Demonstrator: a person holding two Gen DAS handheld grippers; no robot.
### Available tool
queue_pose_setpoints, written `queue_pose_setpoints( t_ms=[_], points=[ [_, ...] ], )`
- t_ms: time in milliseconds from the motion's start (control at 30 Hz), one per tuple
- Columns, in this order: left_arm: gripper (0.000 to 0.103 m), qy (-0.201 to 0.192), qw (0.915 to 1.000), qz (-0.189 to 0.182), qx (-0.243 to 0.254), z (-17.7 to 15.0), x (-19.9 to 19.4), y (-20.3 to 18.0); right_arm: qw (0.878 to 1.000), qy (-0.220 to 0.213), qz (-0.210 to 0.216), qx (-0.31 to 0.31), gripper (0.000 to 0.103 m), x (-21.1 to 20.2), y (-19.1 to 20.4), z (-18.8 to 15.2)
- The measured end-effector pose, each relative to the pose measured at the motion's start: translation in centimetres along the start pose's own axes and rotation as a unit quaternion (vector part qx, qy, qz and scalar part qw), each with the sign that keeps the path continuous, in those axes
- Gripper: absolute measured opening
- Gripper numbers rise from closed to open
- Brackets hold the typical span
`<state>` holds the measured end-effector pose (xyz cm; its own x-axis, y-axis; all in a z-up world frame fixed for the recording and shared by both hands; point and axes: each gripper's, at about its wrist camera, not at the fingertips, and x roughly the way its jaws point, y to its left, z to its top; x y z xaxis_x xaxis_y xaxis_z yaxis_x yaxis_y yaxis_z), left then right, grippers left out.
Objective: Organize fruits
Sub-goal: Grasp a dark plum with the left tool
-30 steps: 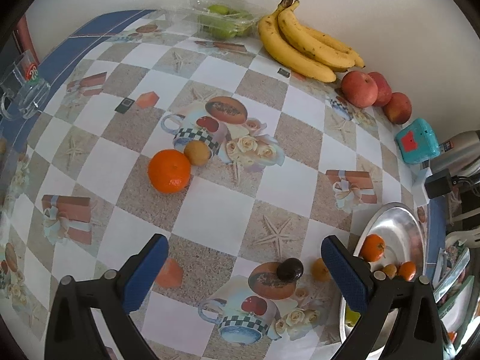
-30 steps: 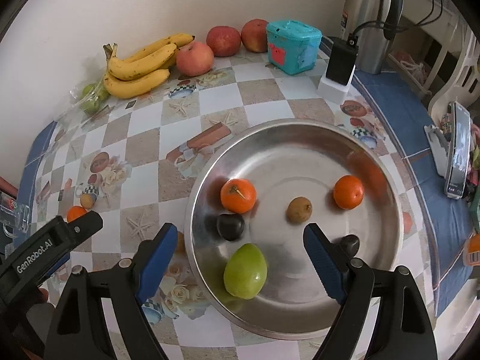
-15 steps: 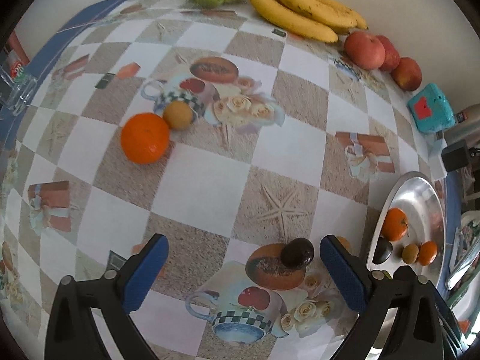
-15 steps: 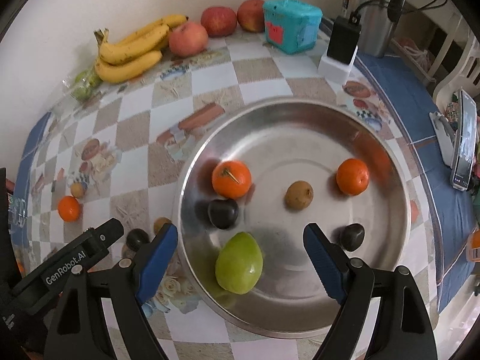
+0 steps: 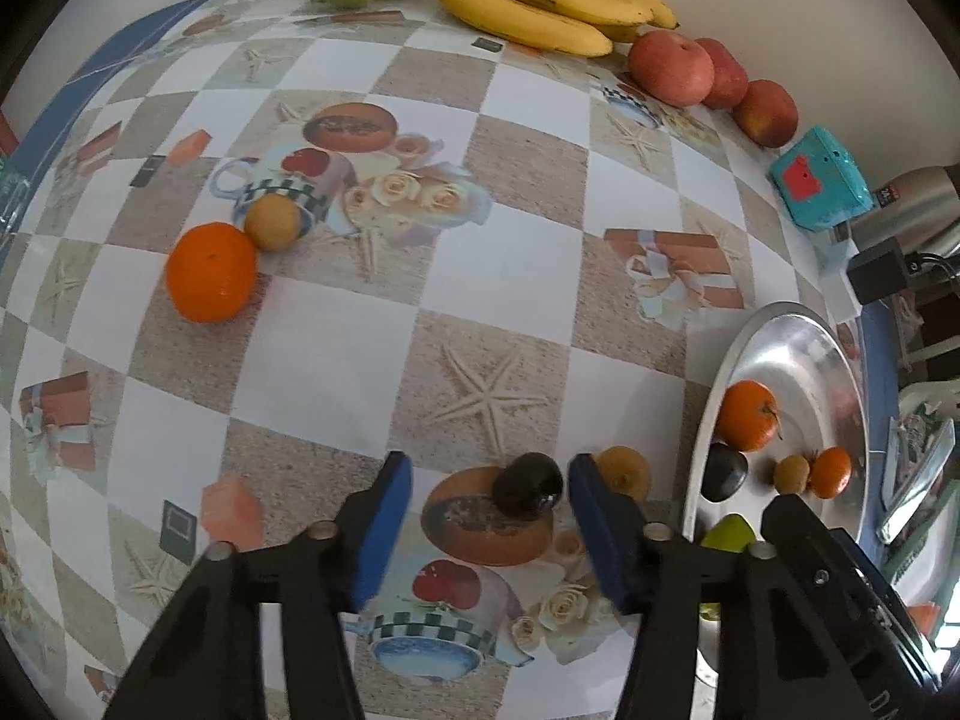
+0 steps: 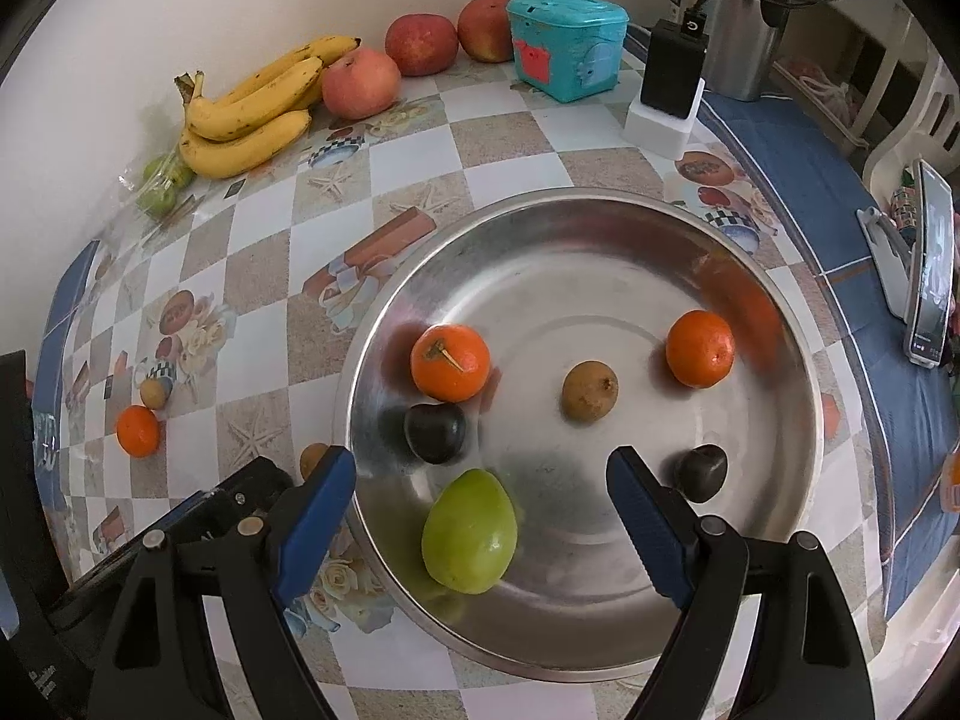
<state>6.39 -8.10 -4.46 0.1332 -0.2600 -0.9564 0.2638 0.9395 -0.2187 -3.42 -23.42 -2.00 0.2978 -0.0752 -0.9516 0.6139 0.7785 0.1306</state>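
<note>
Closing in around a small dark fruit on the checked tablecloth, the left gripper with jaws just narrowed, the right pad near the fruit, the left pad well apart from it, neither visibly pressing. Just beside the right blue pad, a small brownish-yellow fruit, also on the cloth. Farther off on the cloth, a loose orange touching a small tan fruit.

Hovering wide and empty above the steel tray, the right gripper. Lying in the tray: a green mango between the blue pads as seen from the wrist, a stemmed orange, a dark fruit in the tray just below it, a brown round fruit, a second tray orange and another dark one near the right pad.

Lined along the wall: bananas, three apples, a teal box.
</note>
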Motion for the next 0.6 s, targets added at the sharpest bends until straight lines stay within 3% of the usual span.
queue_pose_setpoints(
  t_ms=[433, 600],
  points=[
    [0.026, 0.005, 0.9997, -0.023, 0.008, 0.4, 0.7, -1.2, 1.000, 0.000, 0.000, -0.001, 0.086, -0.1, 0.0, 0.0],
    [0.025, 0.000, 0.9996, -0.026, 0.007, 0.5, 0.4, -1.1, 1.000, -0.009, 0.001, 0.005, 0.086, -0.4, 0.0, 0.1]
  ],
)
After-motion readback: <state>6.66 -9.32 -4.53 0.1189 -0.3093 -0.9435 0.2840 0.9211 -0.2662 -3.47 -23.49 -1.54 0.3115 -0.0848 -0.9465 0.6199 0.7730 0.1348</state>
